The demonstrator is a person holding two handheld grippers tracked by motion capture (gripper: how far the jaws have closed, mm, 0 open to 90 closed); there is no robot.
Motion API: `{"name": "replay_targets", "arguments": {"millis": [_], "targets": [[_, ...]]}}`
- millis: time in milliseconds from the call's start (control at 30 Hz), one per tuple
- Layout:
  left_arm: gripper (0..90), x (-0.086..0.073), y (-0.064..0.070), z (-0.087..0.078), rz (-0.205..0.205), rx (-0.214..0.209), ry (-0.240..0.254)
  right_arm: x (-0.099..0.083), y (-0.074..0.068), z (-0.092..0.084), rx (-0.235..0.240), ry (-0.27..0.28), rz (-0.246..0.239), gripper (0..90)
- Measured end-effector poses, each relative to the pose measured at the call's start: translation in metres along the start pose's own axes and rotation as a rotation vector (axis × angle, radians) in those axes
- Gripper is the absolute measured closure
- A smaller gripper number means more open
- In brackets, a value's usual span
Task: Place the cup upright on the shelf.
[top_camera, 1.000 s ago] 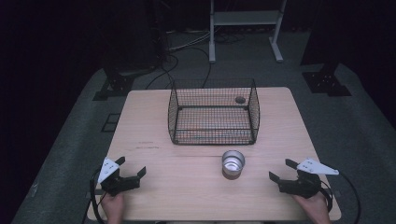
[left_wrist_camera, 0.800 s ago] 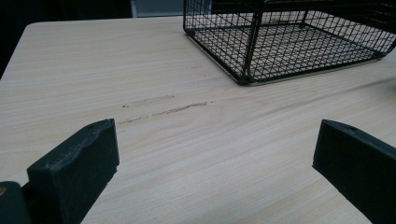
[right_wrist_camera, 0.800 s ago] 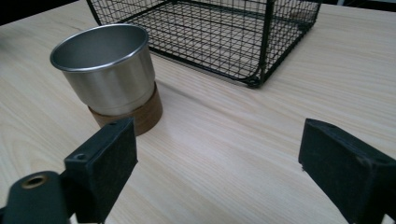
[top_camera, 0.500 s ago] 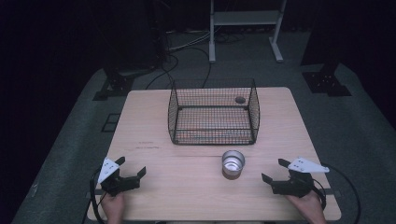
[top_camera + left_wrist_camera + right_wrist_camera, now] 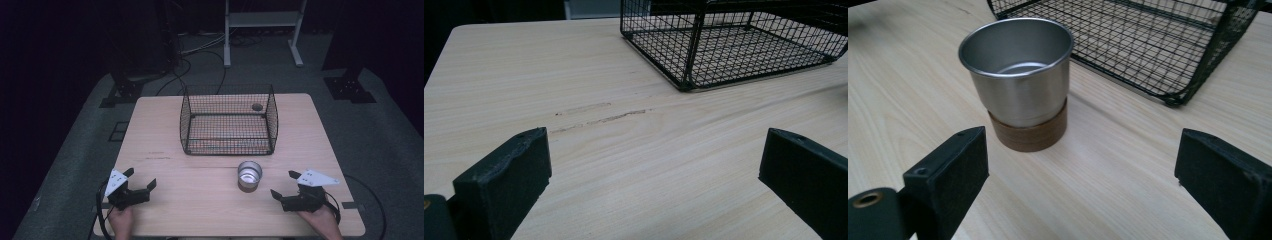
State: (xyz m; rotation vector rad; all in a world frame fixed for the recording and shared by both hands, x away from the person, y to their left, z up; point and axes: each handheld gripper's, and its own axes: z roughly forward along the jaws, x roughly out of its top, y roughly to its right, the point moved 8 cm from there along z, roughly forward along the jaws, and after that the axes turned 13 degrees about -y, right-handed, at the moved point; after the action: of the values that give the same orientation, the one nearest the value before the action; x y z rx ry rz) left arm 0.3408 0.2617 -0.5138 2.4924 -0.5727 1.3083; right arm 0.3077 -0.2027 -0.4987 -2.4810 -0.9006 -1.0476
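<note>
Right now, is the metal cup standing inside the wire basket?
No, the metal cup stands upright on the bare table, in front of the wire basket and apart from it.

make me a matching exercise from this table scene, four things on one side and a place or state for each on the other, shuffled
Things:
1. metal cup
2. wire basket
3. left claw
4. right claw

Places or states:
A. open, aimed at the cup
B. upright on a brown round base
C. open over bare wood
D. toward the table's far edge

Pairs: 1-B, 2-D, 3-C, 4-A
</note>
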Motion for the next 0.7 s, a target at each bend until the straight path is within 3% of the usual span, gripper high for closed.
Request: {"name": "replay_targets", "arguments": {"millis": [700], "targets": [[0.0,0.000,0.000,0.000,-0.005,-0.003,0.004,0.023,-0.032,0.023,0.032,-0.032,-0.066,2.5]]}}
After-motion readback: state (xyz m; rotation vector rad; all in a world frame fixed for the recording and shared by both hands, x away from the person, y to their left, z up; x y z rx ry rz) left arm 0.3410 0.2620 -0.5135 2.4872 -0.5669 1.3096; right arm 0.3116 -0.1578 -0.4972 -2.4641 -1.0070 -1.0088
